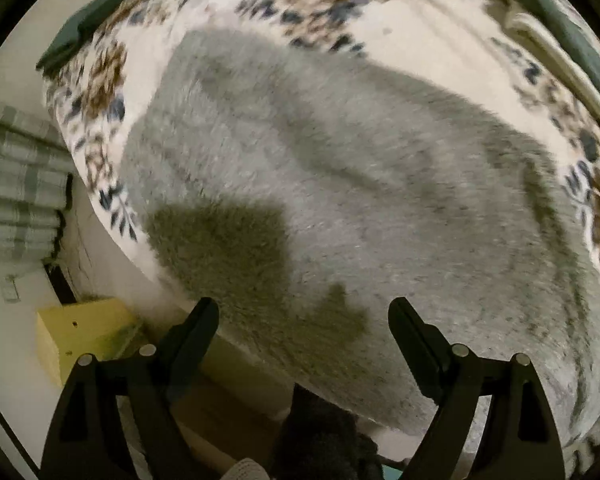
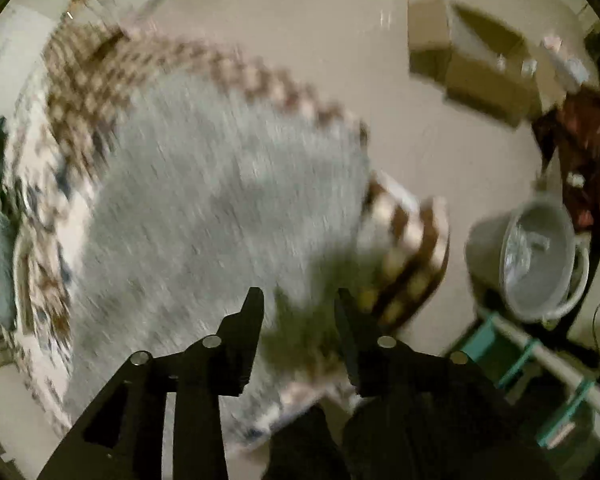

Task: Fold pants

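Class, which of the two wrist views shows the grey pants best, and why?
The left wrist view: the pants lie spread across the floral bedding, fairly sharp, with folds and edges readable. The right wrist view shows them too, but smeared by motion blur, so only a grey patch can be made out.

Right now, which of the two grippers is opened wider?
The left gripper: a broad stretch of the grey fleece pants shows between its fingers. The right gripper is open too, but its fingers stand much closer together.

right view motion-blurred | pants (image 2: 204,208) folds unreadable | bucket (image 2: 540,256) contents unclear
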The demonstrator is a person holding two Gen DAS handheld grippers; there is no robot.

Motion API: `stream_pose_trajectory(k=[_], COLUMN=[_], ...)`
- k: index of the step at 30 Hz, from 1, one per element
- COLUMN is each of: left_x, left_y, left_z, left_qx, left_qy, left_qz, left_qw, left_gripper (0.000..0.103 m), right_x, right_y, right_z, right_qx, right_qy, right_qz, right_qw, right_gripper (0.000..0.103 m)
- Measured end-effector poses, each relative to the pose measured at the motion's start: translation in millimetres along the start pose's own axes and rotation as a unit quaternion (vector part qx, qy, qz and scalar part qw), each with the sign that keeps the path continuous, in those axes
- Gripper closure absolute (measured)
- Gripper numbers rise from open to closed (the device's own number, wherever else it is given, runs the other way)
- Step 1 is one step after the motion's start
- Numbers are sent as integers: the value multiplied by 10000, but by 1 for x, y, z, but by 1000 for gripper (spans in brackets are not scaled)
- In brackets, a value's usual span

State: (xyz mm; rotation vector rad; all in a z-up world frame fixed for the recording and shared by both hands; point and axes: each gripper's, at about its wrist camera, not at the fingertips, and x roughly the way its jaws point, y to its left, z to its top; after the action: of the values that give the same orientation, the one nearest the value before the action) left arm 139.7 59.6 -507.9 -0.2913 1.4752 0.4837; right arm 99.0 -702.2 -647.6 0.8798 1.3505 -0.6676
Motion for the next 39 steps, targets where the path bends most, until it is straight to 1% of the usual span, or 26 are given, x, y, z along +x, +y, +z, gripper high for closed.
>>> stream_pose_trajectory(k=[1,3,5,7,8,9,10,11,15,17,19,21,23,24,25,26,27,28,29,31,33,35,36,37,38,39], left_x=[-7,-19,-25,-24,-23,-23,-22,-21,-21,-20,-18,-18,-19,-20,-22,-24,-26,-27,-27,-23,-16,-8,-3,1,8,14], left_y=[-6,-22,-40,-56,-67,-74,-82,-92,-114,-123,-130,-135,-141,-144,-148,-156,-164,-172,-182,-199,-218,-232,-239,-244,-248,-253], left_z=[0,1,2,4,3,1,-1,-4,-12,-17,-21,-23,-26,-27,-29,-31,-32,-34,-36,-38,-42,-44,-44,-44,-43,-41], left_qx=[84,275,426,562,618,670,750,852,1118,1249,1348,1426,1504,1551,1598,1696,1793,1869,1980,2150,2336,2458,2530,2566,2599,2617], left_qy=[-115,-296,-385,-350,-311,-291,-274,-265,-224,-186,-151,-119,-92,-97,-107,-133,-161,-184,-193,-199,-245,-254,-278,-318,-363,-350], left_qz=[8,-34,-175,-294,-361,-433,-464,-473,-514,-522,-518,-518,-543,-567,-578,-593,-623,-648,-676,-665,-627,-571,-529,-455,-400,-357], left_qw=[9999,9992,9982,9974,9969,9964,9957,9949,9921,9906,9894,9884,9871,9862,9854,9836,9817,9801,9777,9741,9700,9673,9656,9649,9641,9639], left_gripper=[16,16,16,16,16,16,16,16,16,16,16,16,16,16,16,16,16,16,16,16,16,16,16,16,16,14], right_x=[-6,-5,9,25,32,35,36,33,-2,-14,-15,-5,12,14,11,7,-2,-6,-9,-7,9,23,38,47,57,62], right_y=[3,7,2,-15,-24,-29,-32,-34,-39,-46,-55,-65,-78,-80,-78,-73,-61,-51,-33,-1,37,63,77,83,89,93], right_z=[8,28,46,57,60,60,59,55,40,33,28,26,30,32,34,36,40,44,51,65,85,100,111,117,122,125], right_qx=[-33,-94,18,348,568,691,778,853,939,1043,1011,1037,1184,1252,1239,1186,1028,899,600,100,-537,-885,-1159,-1274,-1379,-1465], right_qy=[-176,-278,-128,61,154,135,93,25,-444,-469,-345,-47,360,413,332,226,2,-104,-231,-308,-272,-215,-33,79,189,235], right_qz=[0,-72,-230,-259,-151,48,227,212,367,396,205,101,28,55,166,235,369,449,521,519,477,333,290,167,47,13], right_qw=[9998,9995,9997,9990,9982,9975,9967,9961,9939,9926,9941,9945,9923,9913,9916,9924,9940,9949,9966,9981,9970,9953,9928,9917,9903,9889], right_gripper=[47,37,37,38,42,62,95,99,100,100,100,100,93,85,69,62,54,51,49,41,37,35,32,32,34,54])
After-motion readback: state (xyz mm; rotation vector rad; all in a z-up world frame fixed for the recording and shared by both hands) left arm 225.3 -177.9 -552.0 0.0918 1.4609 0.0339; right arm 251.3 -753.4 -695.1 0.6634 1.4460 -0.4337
